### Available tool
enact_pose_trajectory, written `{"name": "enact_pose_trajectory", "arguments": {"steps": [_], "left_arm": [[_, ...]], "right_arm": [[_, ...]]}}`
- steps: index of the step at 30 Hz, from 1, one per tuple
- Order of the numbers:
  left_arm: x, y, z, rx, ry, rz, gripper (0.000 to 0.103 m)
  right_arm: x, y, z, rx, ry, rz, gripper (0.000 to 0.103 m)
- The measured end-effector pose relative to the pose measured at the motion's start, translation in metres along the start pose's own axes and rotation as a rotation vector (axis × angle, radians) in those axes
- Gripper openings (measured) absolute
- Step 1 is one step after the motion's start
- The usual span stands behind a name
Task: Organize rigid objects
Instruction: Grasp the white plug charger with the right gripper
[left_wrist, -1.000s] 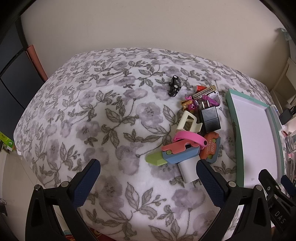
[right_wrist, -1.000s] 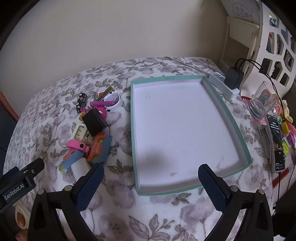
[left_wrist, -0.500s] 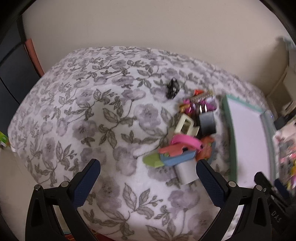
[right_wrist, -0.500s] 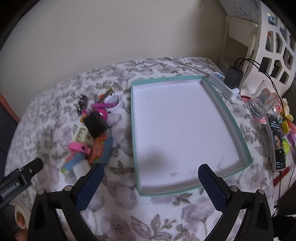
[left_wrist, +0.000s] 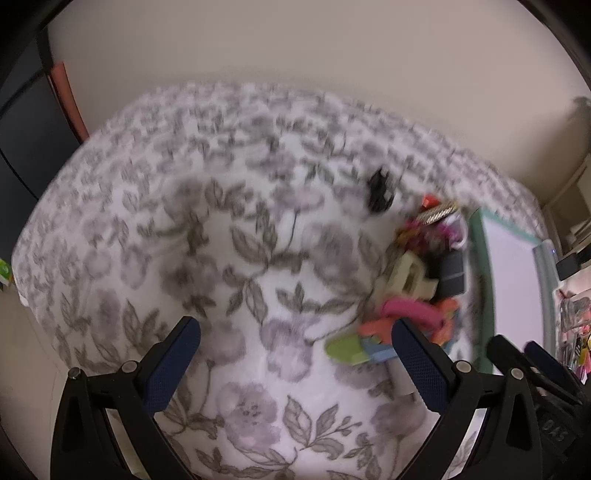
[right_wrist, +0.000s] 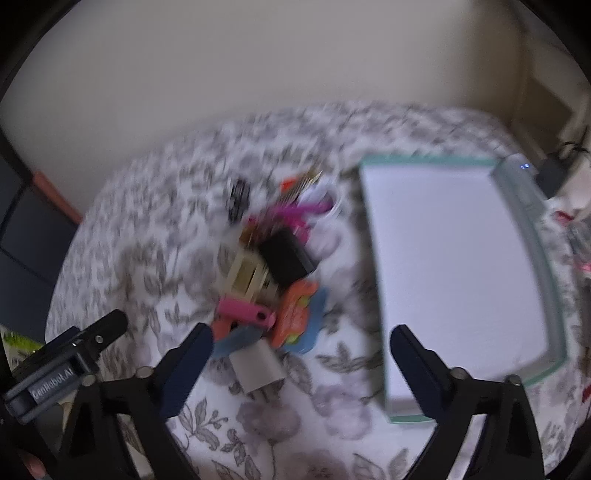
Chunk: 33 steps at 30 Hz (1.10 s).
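Right wrist view: right gripper (right_wrist: 301, 347) wide, closing, empty; left gripper (left_wrist: 295, 341) wide, empty.

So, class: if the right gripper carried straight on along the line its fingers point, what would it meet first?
Probably bare floral cloth. The right gripper, jaws closing with nothing between them, aims between the white block and the tray; blur leaves depth uncertain.

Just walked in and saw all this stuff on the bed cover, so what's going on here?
A person is holding a gripper in each hand above a floral cover. A heap of small objects lies beside a teal-rimmed tray with nothing in it. Nothing has been picked up: the left gripper is open over bare cover, and the right gripper is empty, its jaws closing slightly near the white block at the heap's near end.
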<state>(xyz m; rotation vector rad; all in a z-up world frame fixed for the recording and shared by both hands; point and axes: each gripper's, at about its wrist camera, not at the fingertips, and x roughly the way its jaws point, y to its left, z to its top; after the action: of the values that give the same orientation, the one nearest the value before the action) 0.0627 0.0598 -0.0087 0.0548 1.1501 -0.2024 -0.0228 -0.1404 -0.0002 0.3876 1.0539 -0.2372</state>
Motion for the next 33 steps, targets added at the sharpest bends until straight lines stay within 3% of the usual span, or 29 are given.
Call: {"name": "enact_pose_trajectory", "arguments": {"steps": [6, 16, 21, 23, 29, 33], "left_arm": [[0.036, 0.01, -0.009, -0.039, 0.075, 0.02, 0.103], [0.062, 0.02, -0.018, -0.072, 0.128, 0.004, 0.103], [0.061, 0.023, -0.019, -0.084, 0.128, -0.001, 0.103], [0.06, 0.024, -0.02, -0.085, 0.129, -0.003, 0.103], [0.058, 0.012, -0.02, -0.06, 0.119, -0.003, 0.103], [0.057, 0.006, -0.02, -0.042, 0.107, -0.014, 0.103]], "right_arm": [[0.055, 0.014, -0.014, -0.061, 0.153, 0.004, 0.088], [0.093, 0.037, -0.032, -0.153, 0.251, 0.017, 0.078], [0.096, 0.053, -0.037, -0.229, 0.217, -0.055, 0.076], [0.095, 0.054, -0.038, -0.24, 0.201, -0.077, 0.067], [0.088, 0.041, -0.034, -0.191, 0.179, -0.042, 0.048], [0.088, 0.03, -0.028, -0.159, 0.179, -0.019, 0.046]]}}
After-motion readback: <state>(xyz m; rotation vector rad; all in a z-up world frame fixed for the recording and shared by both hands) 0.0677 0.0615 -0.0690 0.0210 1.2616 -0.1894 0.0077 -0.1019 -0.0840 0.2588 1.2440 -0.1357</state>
